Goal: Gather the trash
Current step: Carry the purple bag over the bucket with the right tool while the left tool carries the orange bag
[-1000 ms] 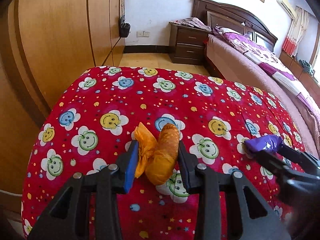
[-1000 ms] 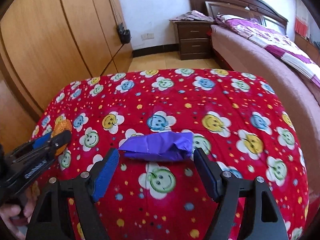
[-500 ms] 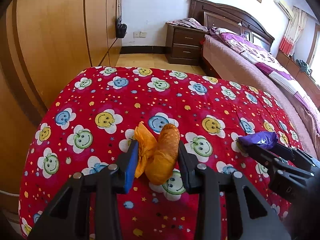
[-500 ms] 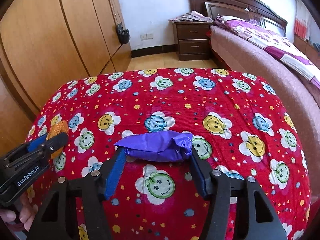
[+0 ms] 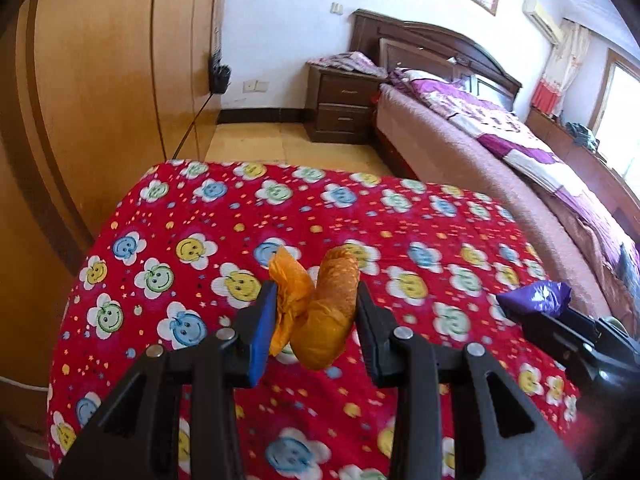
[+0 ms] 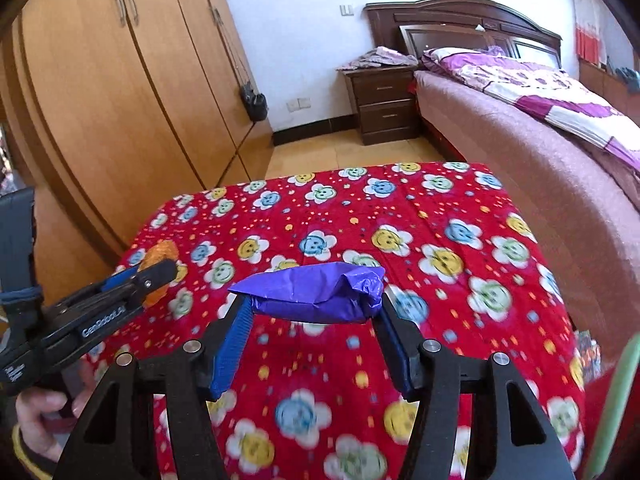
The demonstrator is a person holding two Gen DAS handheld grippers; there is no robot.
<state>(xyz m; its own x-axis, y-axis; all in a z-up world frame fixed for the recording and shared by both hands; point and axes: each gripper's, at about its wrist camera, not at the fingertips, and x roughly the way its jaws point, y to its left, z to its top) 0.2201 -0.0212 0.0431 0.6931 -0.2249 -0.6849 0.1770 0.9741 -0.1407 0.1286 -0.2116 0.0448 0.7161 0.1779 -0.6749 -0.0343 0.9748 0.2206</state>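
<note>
My left gripper (image 5: 316, 312) is shut on a crumpled orange wrapper (image 5: 320, 312), held in the air above the red smiley-flower cloth (image 5: 168, 216). My right gripper (image 6: 316, 308) is shut on a crumpled purple wrapper (image 6: 316, 292), also lifted off the cloth. In the left wrist view the purple wrapper (image 5: 536, 298) shows at the right edge in the other tool's black fingers. In the right wrist view the left gripper (image 6: 154, 276) sits at the left with the orange wrapper (image 6: 158, 254) behind its tip, and a hand (image 6: 40, 412) holds its handle.
The red cloth (image 6: 440, 216) covers a table-like surface. A wooden wardrobe (image 6: 120, 100) stands along the left. Beyond are a tiled floor (image 5: 280, 140), a dark nightstand (image 6: 384, 104) and a bed with a pink and purple cover (image 6: 540, 120). A green edge (image 6: 616, 400) shows at the lower right.
The right gripper closed on the purple wrapper and lifted it off the cloth. Both grippers rose and drew back, so the cloth now looks farther below.
</note>
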